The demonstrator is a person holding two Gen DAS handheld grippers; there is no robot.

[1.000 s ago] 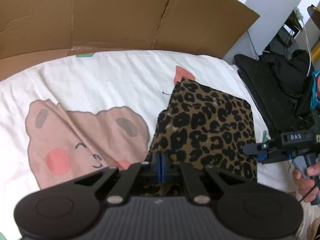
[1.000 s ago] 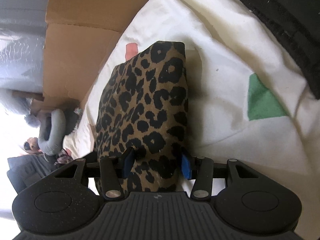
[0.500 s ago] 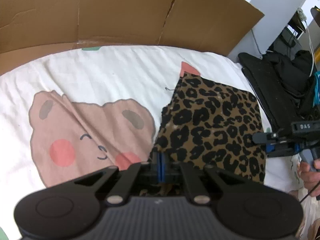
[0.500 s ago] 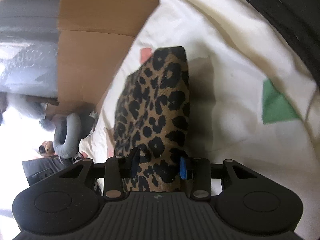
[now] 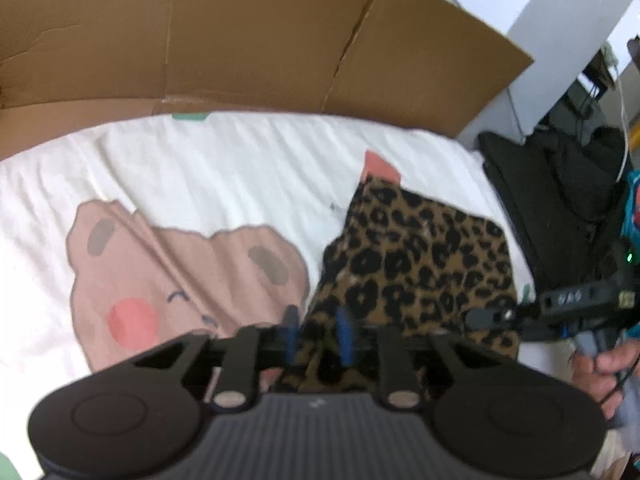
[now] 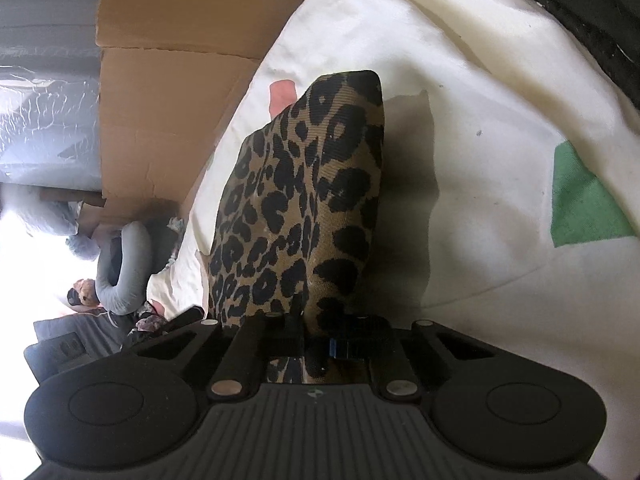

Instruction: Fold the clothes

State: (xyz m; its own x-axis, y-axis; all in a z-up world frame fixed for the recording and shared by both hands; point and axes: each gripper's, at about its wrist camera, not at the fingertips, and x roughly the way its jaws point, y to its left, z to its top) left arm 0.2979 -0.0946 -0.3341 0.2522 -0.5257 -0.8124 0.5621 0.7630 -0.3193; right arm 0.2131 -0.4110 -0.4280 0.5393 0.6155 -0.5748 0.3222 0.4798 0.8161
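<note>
1. I see white lettering on the black bar of the right gripper in the left wrist view; it's blurred, I can't read it for sure.
2. Small pale logo mark on the ribbed housing of the left gripper, centre top of the grey part: a symbol, no letters I can make out.
3. Same small mark on the right gripper's own housing in the right wrist view: not readable.
4. Cardboard sheet: no print legible.
</note>
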